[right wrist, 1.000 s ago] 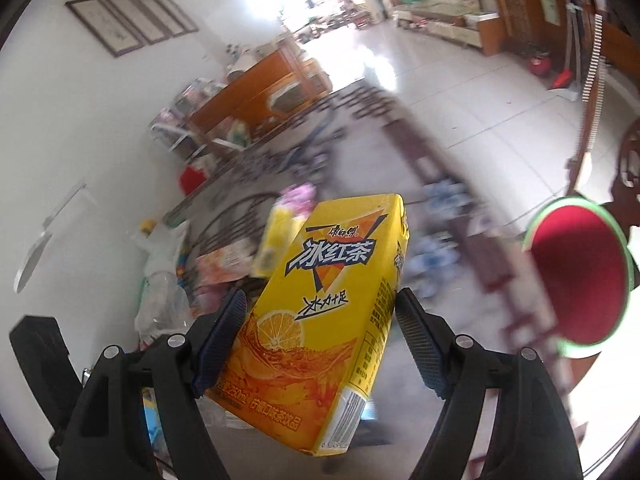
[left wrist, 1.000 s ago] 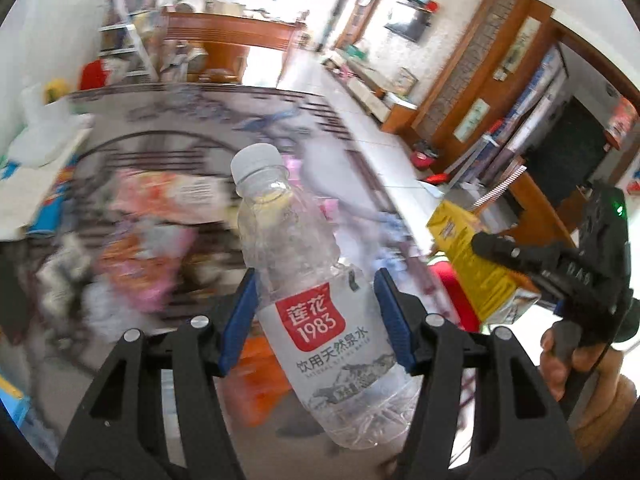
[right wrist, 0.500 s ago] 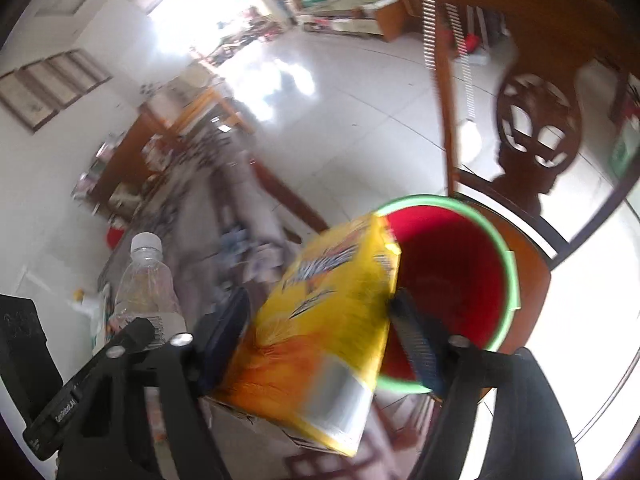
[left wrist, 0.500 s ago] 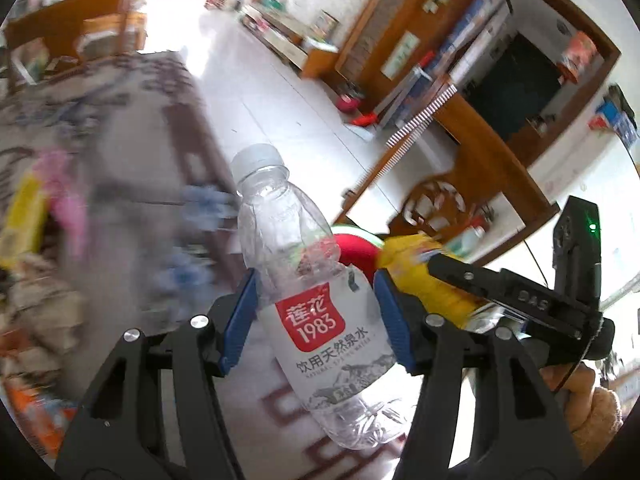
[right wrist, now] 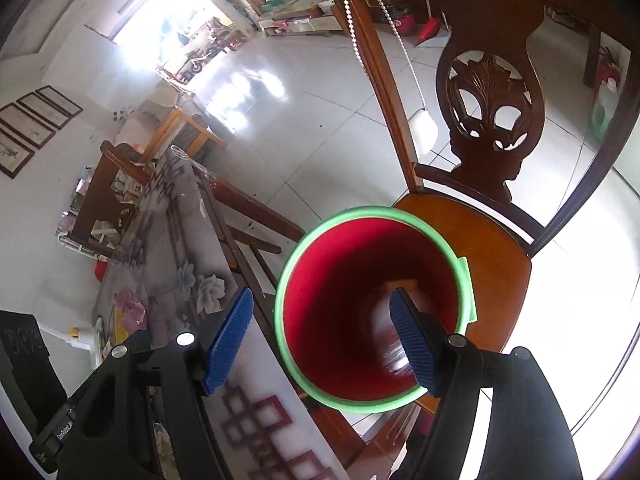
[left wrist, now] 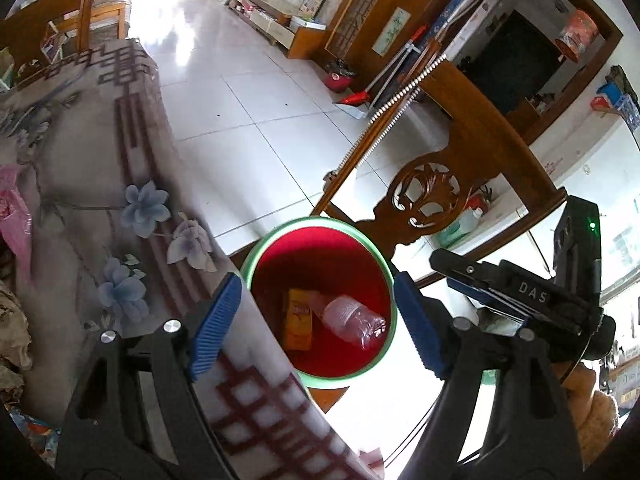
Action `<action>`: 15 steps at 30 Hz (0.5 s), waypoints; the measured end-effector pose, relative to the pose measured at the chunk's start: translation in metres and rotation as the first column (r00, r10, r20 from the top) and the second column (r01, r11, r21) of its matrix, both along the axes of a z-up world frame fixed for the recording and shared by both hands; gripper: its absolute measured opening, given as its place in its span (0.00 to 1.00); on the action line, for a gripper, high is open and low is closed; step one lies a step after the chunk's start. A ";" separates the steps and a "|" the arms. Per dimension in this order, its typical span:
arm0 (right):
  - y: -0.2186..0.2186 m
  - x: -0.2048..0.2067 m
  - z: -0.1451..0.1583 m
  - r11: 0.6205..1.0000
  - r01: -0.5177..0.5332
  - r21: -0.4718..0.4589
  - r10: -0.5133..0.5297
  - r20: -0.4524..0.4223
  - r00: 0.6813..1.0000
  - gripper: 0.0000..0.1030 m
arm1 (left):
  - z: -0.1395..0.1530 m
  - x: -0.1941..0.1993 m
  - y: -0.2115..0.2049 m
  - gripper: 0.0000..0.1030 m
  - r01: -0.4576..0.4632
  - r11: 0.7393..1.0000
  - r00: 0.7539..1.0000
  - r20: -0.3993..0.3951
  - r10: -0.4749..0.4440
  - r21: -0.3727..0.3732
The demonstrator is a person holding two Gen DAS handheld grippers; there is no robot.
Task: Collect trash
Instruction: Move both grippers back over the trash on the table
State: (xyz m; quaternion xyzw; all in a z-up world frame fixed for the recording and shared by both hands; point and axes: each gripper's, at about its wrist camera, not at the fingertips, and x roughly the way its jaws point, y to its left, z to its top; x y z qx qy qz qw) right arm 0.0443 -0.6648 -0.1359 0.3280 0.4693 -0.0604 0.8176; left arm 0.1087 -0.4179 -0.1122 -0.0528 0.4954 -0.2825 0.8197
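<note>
A red bucket with a green rim (left wrist: pixel 320 222) stands on a wooden chair seat (right wrist: pixel 480 248) beside the table edge. At its bottom lie a yellow drink carton (left wrist: pixel 298 320) and a clear plastic bottle (left wrist: pixel 352 322). In the right wrist view both are blurred: the carton (right wrist: pixel 400 282) and the bottle (right wrist: pixel 380 320). My left gripper (left wrist: pixel 318 324) hovers above the bucket's mouth, jaws opening, nothing between them. My right gripper (right wrist: pixel 320 344) hangs over the bucket rim (right wrist: pixel 372 211), jaws also opening and empty. It also shows at the right of the left wrist view as the right gripper (left wrist: pixel 444 270).
The table with a floral cloth (left wrist: pixel 100 200) runs along the left, close against the bucket. Wrappers lie on it, one pink (left wrist: pixel 12 216). The chair's carved back (right wrist: pixel 492 120) rises behind the bucket. Beyond is white tiled floor (left wrist: pixel 240 92), with a red dustpan (left wrist: pixel 356 98) by the far wall.
Both grippers swung from over the table to above the bucket. The left let go of the bottle and the right of the carton; both now lie in the bucket.
</note>
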 end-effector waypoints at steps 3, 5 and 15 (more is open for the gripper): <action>0.010 0.003 0.010 1.000 -0.017 -0.017 0.017 0.018 1.000 0.67 | 0.008 -0.002 0.011 0.74 -0.029 1.000 0.999 0.029 0.029 0.009; 0.018 0.007 0.015 0.999 -0.035 -0.026 0.036 0.034 0.999 0.67 | 0.015 -0.007 0.024 0.74 -0.058 0.998 0.997 0.059 0.057 0.015; 0.092 0.022 0.035 0.986 -0.150 -0.078 0.155 0.065 0.986 0.67 | 0.042 -0.033 0.115 0.74 -0.219 0.976 0.968 0.122 0.220 -0.020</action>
